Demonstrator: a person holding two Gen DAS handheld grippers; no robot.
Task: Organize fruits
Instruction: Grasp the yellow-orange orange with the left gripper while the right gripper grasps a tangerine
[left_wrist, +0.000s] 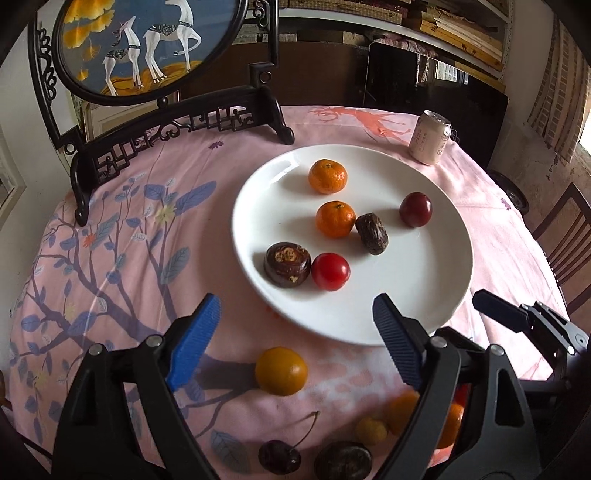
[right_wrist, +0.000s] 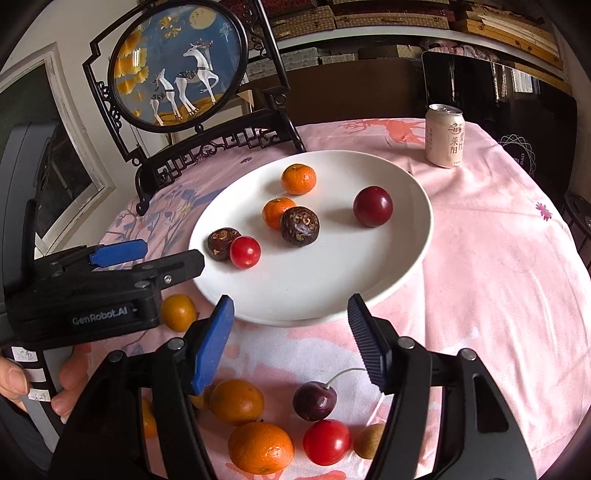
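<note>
With both the left gripper (left_wrist: 295, 325) and right gripper (right_wrist: 291, 332) spreading empty just beside the white plate (right_wrist: 388, 288), loose fruits (right_wrist: 260, 446) are risking rolling across the desk if nudged.

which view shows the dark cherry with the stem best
The right wrist view: the dark cherry lies whole and unobstructed on the cloth, its stem curving up toward the right gripper. In the left wrist view the cherry sits at the bottom edge, dim and distorted.
</note>
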